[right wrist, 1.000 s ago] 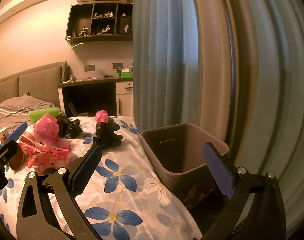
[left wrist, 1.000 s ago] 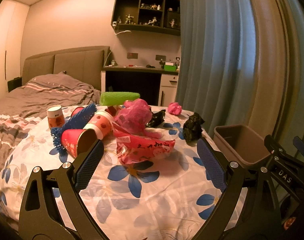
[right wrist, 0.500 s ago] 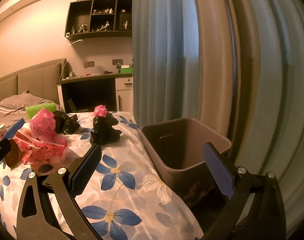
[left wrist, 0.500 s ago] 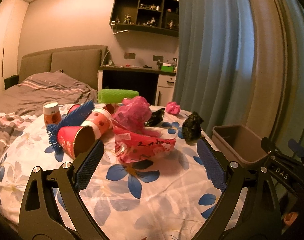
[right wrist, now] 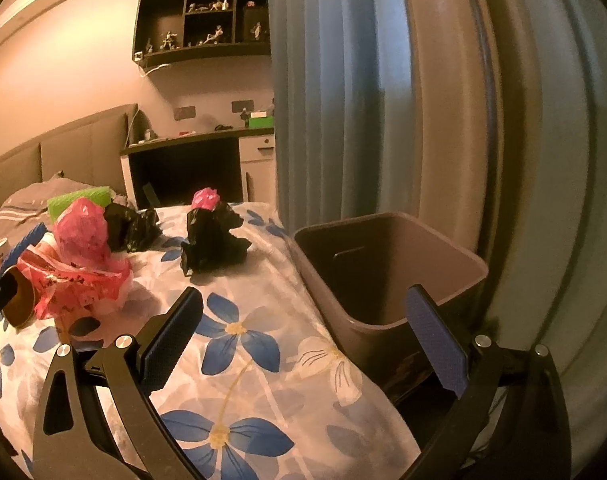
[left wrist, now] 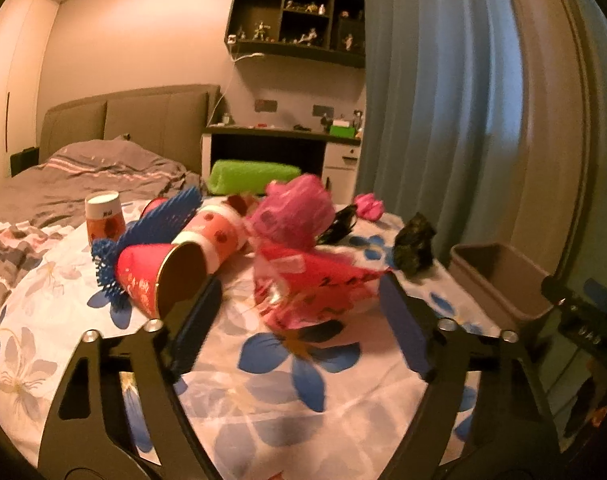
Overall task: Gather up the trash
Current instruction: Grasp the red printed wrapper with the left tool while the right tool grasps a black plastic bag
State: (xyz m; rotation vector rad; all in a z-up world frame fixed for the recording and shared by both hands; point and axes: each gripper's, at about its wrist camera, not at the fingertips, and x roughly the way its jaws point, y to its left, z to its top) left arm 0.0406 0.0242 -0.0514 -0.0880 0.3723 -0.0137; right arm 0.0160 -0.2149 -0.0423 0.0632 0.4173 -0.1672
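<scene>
Trash lies on a flower-print cloth [left wrist: 311, 364]: a red plastic bag [left wrist: 315, 284], a pink bag [left wrist: 295, 212], a red paper cup on its side [left wrist: 159, 276], a spotted cup [left wrist: 219, 236], a blue spiky piece [left wrist: 155, 228], crumpled black bags [left wrist: 413, 246] [right wrist: 213, 240] and a small pink wad [left wrist: 367, 205]. My left gripper [left wrist: 299, 316] is open, just short of the red bag. My right gripper [right wrist: 303, 332] is open and empty, near the brown bin [right wrist: 387, 272], which also shows in the left wrist view [left wrist: 499, 276].
An upright cup [left wrist: 103, 216] and a green roll [left wrist: 251, 176] stand at the far side. A bed [left wrist: 83, 176] lies to the left, a desk [left wrist: 279, 148] behind, and a blue curtain [right wrist: 343, 100] hangs behind the bin.
My left gripper has moved forward toward the red bag, which now looks larger and sits between the fingertips' line. My right gripper has shifted slightly closer to the bin.
</scene>
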